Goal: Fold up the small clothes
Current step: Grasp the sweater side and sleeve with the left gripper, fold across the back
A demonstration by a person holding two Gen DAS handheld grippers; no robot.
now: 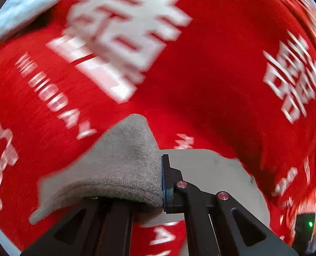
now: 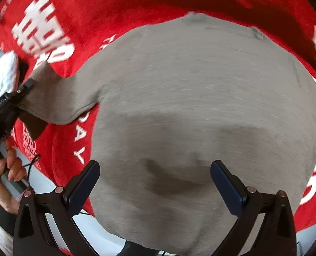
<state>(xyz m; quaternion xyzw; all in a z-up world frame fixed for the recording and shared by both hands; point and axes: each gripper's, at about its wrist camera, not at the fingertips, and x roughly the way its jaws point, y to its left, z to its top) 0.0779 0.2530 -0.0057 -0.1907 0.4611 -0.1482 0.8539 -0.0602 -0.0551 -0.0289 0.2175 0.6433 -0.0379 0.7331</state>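
A small grey knit garment (image 2: 190, 106) lies spread on a red cloth with white lettering (image 2: 76, 6). My left gripper (image 1: 161, 181) is shut on the garment's sleeve (image 1: 123, 164), which drapes over its left finger. In the right wrist view the left gripper (image 2: 22, 90) shows at the far left, holding the sleeve (image 2: 57, 98) stretched out sideways. My right gripper (image 2: 154, 183) is open, its dark blue pads (image 2: 228, 185) either side of the garment's body just above the fabric, holding nothing.
The red cloth (image 1: 200, 74) covers the table. A white cloth (image 1: 23, 6) lies at the far left edge. The person's hand (image 2: 6, 170) holds the left gripper's handle. The pale table edge (image 2: 42, 183) shows at the lower left.
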